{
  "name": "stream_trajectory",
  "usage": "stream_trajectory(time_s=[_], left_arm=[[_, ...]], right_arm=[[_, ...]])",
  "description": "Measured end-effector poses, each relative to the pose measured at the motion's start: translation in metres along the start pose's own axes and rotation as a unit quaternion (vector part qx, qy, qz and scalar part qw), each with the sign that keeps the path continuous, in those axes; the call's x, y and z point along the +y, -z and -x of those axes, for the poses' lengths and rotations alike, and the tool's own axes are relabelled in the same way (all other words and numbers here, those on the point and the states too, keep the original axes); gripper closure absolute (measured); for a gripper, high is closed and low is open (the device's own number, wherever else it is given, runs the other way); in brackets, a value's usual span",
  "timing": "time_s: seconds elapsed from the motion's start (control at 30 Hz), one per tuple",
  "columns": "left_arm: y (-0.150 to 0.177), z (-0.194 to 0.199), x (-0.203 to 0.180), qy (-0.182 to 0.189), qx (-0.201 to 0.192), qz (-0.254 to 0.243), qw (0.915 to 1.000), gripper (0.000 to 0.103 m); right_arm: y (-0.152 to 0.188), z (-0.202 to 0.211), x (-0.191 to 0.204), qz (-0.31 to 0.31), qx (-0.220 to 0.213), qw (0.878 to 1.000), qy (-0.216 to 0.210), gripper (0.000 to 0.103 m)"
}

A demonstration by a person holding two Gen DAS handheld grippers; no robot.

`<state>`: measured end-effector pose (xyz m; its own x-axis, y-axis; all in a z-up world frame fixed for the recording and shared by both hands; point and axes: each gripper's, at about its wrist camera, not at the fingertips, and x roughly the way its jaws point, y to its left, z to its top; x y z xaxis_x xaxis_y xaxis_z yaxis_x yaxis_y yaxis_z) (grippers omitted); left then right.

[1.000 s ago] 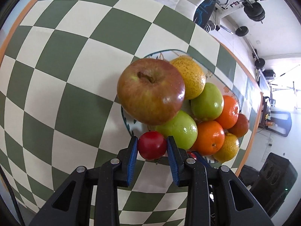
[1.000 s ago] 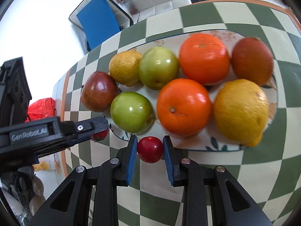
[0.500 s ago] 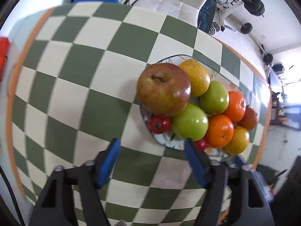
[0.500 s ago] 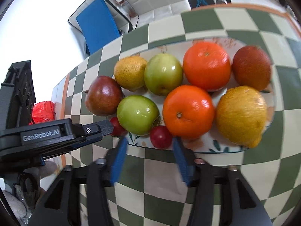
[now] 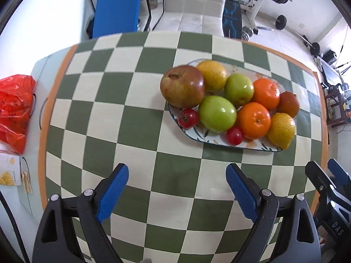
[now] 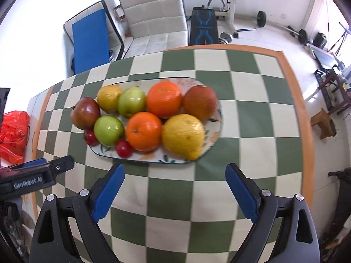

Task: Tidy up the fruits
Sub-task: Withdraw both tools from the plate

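Ten pieces of fruit crowd the oval patterned plate [image 5: 221, 143], which sits toward the far right part of the checked worktop [image 5: 122, 118], its long side roughly parallel to the far edge. At the plate's left end the red apple [image 5: 182, 86] overhangs the rim; behind it lies a yellow citrus [image 5: 212, 75]. Two green apples [image 5: 217, 113] come next, then two oranges [image 5: 254, 120], a dark reddish fruit [image 5: 289, 103] and a large lemon-like fruit [image 5: 281, 130] at the right end. Two cherry tomatoes [image 5: 188, 118] rest along the near rim, one beside the red apple, the other between the nearer green apple and the nearer orange.

Both tomatoes look light, smooth and easily crushed, so any further hold should be gentle, across the widest part. Apples and citrus seem firmer and heavier, round and prone to roll; they are best pinched across the middle, from above.

Nothing sits between the fingers of the left claw [image 5: 176, 188], whose jaws are opening wide over bare cloth near the front edge. Likewise the right claw [image 6: 175, 187] is opening wide and empty, just in front of the plate's near rim. Beyond the worktop's left edge lies a red plastic bag [image 5: 15, 109].
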<state>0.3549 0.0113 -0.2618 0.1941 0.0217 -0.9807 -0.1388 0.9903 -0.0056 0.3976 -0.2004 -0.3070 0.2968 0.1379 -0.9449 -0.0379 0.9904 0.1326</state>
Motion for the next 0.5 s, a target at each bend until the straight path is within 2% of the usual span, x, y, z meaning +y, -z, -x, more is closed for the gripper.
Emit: stream_trajectory(time_s=[0.2,0.5], left_arm=[[0.016,0.046,-0.003,-0.014,-0.057,-0.010,0.9982,0.012],[0.052,0.124,-0.001,-0.001,-0.126,-0.024,0.9918,0.012]], right_arm=[[0.009,0.032,-0.003,0.004,-0.029,0.999,0.018,0.007],[0.036,0.103,0.000,-0.003,-0.077,0.997,0.027,0.007]])
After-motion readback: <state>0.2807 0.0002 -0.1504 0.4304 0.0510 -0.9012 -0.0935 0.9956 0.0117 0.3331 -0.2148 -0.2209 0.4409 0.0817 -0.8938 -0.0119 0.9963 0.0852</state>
